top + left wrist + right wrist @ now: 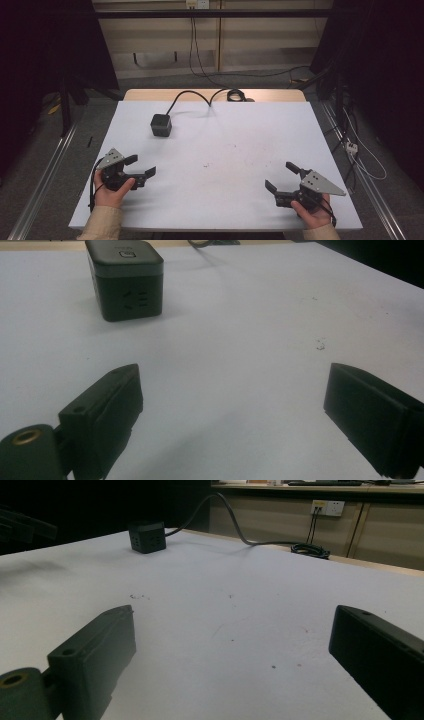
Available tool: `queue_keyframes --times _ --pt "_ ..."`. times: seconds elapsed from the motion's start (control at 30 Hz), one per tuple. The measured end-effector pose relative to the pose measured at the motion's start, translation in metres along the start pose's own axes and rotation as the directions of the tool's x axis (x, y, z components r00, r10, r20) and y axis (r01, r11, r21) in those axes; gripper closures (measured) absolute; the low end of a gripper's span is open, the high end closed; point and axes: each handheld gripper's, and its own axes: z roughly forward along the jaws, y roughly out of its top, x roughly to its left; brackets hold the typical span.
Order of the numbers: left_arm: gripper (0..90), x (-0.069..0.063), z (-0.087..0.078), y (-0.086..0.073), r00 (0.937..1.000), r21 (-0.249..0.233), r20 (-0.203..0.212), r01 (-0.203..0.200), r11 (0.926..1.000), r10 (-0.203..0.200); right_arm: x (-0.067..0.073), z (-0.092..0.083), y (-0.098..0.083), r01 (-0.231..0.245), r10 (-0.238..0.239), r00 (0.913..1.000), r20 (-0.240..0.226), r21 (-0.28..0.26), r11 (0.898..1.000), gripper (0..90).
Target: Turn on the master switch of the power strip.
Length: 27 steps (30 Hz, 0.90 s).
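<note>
White table (215, 200) fills the middle, dark floor around it. At near left, the left gripper (141, 166) sits low, jaws wide apart and empty. Beyond it stands the black cube (161, 125), well apart, its cable (192, 95) running back. At near right, the right gripper (284, 176) gapes wide, empty too.
</note>
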Motion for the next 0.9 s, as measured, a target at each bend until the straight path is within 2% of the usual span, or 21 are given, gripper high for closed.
queue_keyframes --times 0.67,0.9 --pt "8.5 0.002 -0.011 -0.006 0.9999 -0.008 -0.009 -0.004 1.0000 0.004 0.001 0.001 0.000 -0.006 0.006 1.0000 -0.004 0.001 1.000 4.3" --pt "8.5 0.004 -0.018 -0.006 0.9999 -0.026 -0.010 0.003 0.9997 -0.003 0.001 0.001 0.000 -0.001 0.001 1.0000 -0.004 0.001 1.000 4.3"
